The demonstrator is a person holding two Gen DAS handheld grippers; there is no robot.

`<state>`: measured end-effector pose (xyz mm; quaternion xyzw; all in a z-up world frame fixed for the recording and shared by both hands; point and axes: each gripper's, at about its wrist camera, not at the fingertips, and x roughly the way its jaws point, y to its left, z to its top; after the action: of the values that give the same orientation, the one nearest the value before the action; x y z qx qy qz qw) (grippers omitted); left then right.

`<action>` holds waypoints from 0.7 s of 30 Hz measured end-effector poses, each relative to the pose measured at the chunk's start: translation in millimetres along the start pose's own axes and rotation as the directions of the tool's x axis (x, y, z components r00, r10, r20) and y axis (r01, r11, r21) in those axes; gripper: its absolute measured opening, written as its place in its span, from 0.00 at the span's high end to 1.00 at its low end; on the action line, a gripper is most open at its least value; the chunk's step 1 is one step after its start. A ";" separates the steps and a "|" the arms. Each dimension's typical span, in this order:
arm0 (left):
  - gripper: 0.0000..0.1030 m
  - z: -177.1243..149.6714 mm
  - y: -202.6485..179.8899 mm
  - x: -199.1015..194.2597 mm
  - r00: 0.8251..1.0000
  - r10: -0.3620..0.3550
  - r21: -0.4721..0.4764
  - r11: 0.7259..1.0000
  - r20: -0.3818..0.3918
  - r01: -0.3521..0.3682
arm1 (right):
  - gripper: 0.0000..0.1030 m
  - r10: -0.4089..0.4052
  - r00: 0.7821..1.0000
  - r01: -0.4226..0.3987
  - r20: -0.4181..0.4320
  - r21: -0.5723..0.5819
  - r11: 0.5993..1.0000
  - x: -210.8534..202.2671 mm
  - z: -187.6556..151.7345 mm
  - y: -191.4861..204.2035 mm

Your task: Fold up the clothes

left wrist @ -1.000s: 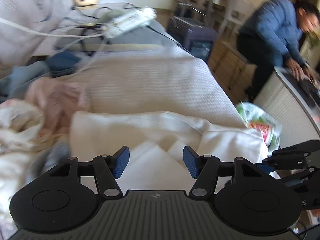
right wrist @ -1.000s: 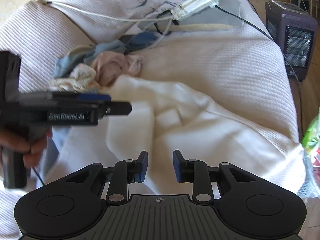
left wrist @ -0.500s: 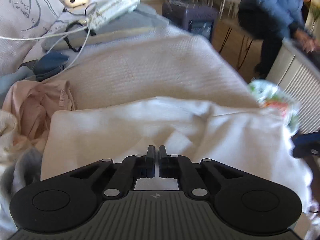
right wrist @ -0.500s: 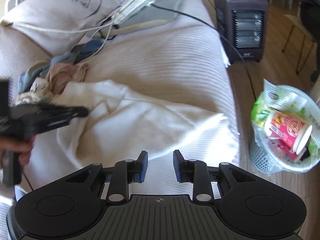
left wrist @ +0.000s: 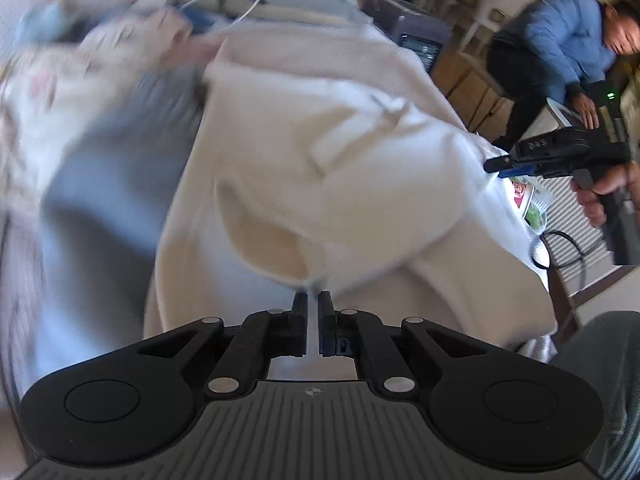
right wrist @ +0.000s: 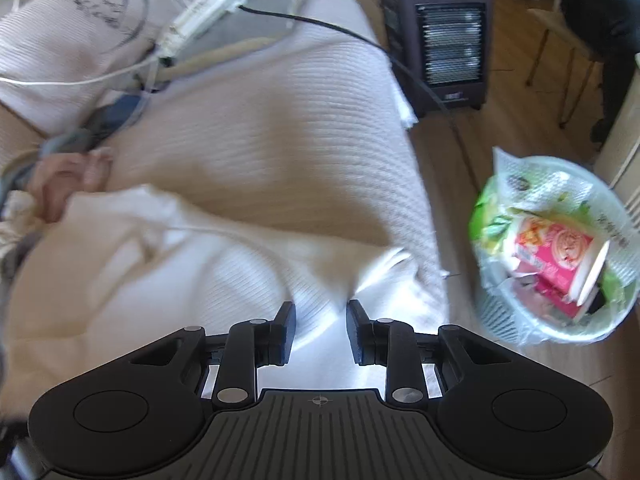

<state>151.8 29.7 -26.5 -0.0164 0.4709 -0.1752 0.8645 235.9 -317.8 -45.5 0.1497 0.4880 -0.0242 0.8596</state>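
Pinching a fold of the cream white knit garment point(left wrist: 328, 152) between its closed jaws, the left gripper point(left wrist: 313, 300) lifts the cloth a little above the beige ribbed bedspread point(right wrist: 260, 120). The right gripper point(right wrist: 321, 312) hangs over the garment's edge near the bed side, jaws partly open, holding nothing.

Bright daylight; heavy motion blur left view, fisheye-bent edges, dark corners.

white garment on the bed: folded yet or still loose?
Loose. The white garment lies rumpled across the bed, no neat creases; left tool pinches its edge.
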 end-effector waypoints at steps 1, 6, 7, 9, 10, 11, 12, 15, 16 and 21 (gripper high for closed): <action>0.97 -5.0 -1.7 -3.0 1.000 0.001 -0.003 1.000 0.006 -0.001 | 0.72 0.009 1.000 -0.009 -0.002 0.025 1.000 2.8 1.6 -3.8; 0.85 4.5 -12.1 -11.5 0.997 -0.019 0.014 1.000 0.069 0.018 | 0.87 0.020 0.999 -0.021 0.040 0.027 0.999 -2.0 10.6 -6.3; 0.85 8.8 -14.6 -11.1 0.996 -0.026 0.014 1.000 0.080 0.025 | 0.88 0.011 0.998 -0.012 0.061 0.012 1.000 -5.4 13.3 -4.2; 0.85 16.7 -20.8 -11.8 0.993 -0.041 0.019 0.999 0.108 0.039 | 0.88 -0.009 0.994 0.010 0.108 -0.003 1.000 -12.3 21.3 -1.0; 0.85 20.0 -24.5 -13.2 0.991 -0.048 0.024 0.999 0.125 0.045 | 0.89 -0.020 0.992 0.020 0.123 0.002 1.000 -13.9 27.8 -1.0; 0.83 23.2 -28.5 -14.6 0.988 -0.058 0.034 0.998 0.140 0.054 | 0.89 -0.027 0.991 0.026 0.135 0.008 1.000 -14.8 34.8 -1.5; 0.81 26.3 -32.5 -16.0 0.986 -0.069 0.044 0.997 0.154 0.063 | 0.89 -0.026 0.990 0.023 0.136 0.021 0.999 -13.1 42.8 -3.6; 0.74 29.7 -41.5 -17.5 0.981 -0.073 0.075 0.995 0.178 0.061 | 0.89 -0.050 0.992 0.042 0.116 0.069 0.997 5.2 62.6 -9.8; 0.74 30.0 -44.0 -17.4 0.981 -0.071 0.084 0.995 0.183 0.057 | 0.88 -0.061 0.993 0.052 0.103 0.087 0.995 13.3 68.2 -12.1; 0.74 21.4 -33.7 -12.0 0.988 -0.062 0.037 0.998 0.139 0.057 | 0.83 -0.058 0.997 0.046 0.046 0.221 0.974 44.6 66.4 -31.3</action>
<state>153.7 -1.1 1.7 -0.0283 0.4054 -0.2070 0.8899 308.6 -361.7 -58.8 0.2304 0.4633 -0.1045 0.8493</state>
